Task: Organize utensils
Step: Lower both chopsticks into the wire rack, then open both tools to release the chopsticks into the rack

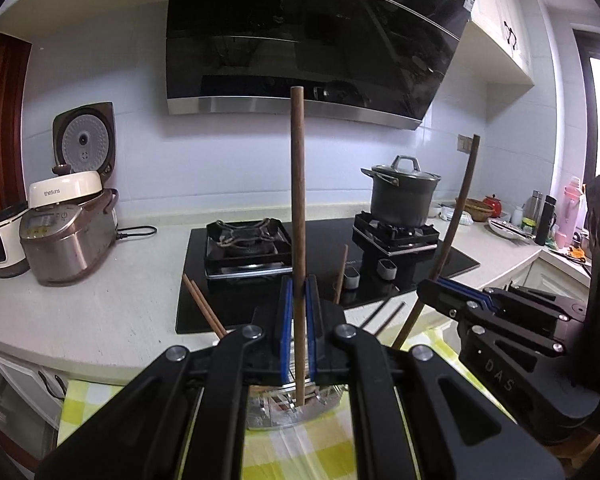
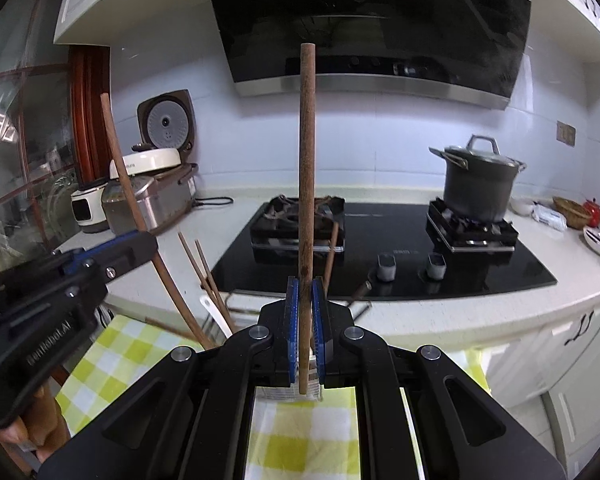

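In the left wrist view my left gripper [image 1: 299,292] is shut on a brown wooden chopstick [image 1: 298,200] that stands upright, its lower end just over a metal utensil holder [image 1: 276,412]. To the right, my right gripper [image 1: 436,284] is shut on a second chopstick [image 1: 458,208] that leans right. The right wrist view shows the right gripper [image 2: 305,292] clamped on its upright chopstick [image 2: 306,160] above the holder [image 2: 276,394]. The left gripper [image 2: 140,240] is at the left with its chopstick [image 2: 120,160]. More chopsticks [image 2: 204,272] and a white spoon [image 2: 216,312] stick out of the holder.
A yellow-checked cloth [image 2: 300,440] lies under the holder. Beyond it is a white counter [image 1: 100,300] with a black gas hob [image 2: 380,248], a lidded pot [image 2: 480,184] on the right burner and rice cookers [image 1: 60,236] at the left. A range hood [image 1: 312,40] hangs above.
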### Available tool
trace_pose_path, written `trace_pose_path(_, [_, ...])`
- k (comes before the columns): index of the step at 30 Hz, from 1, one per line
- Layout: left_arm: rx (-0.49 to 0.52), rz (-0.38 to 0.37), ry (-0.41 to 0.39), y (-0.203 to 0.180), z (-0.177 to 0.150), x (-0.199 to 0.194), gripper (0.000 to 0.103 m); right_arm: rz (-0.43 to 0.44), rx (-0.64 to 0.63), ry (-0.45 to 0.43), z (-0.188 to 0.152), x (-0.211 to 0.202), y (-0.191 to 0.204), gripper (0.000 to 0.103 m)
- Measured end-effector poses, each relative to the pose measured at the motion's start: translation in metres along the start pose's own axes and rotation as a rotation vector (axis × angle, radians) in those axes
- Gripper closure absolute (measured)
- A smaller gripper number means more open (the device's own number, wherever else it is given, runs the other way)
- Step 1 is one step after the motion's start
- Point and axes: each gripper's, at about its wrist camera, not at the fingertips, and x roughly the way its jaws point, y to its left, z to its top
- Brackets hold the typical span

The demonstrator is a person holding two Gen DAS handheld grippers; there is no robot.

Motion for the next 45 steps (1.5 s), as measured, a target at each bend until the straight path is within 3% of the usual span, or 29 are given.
trace_pose_path(17, [-0.044, 0.043, -0.009, 0.032, 0.006, 0.05, 0.097, 0.02, -0.004, -0.034, 0.017, 0.053, 0.015, 0.093])
trace_pose_path(34, [-0.066, 0.056, 0.111, 0.051, -0.04, 0.123, 0.096, -0.016, 0.032, 0.033, -0.019, 0.13, -0.005, 0.092])
trace_pose_path(37, [-0.072, 0.052, 0.129, 0.052, -0.048, 0.131, 0.087, -0.038, 0.041, 0.049, -0.025, 0.137, -0.012, 0.091])
trace_pose_path(39, [-0.075, 0.05, 0.136, 0.054, -0.053, 0.133, 0.074, -0.051, 0.051, 0.051, -0.028, 0.137, -0.017, 0.088])
trace_pose_path(41, [-0.076, 0.048, 0.137, 0.054, -0.055, 0.133, 0.068, -0.048, 0.068, 0.043, -0.029, 0.134, -0.022, 0.08])
trace_pose_path(43, [-0.079, 0.045, 0.133, 0.054, -0.055, 0.129, 0.066, -0.039, 0.062, 0.029, -0.031, 0.127, -0.023, 0.079])
trace_pose_path(45, [-0.078, 0.048, 0.124, 0.054, -0.055, 0.124, 0.054, -0.044, 0.056, 0.019, -0.031, 0.12, -0.023, 0.078])
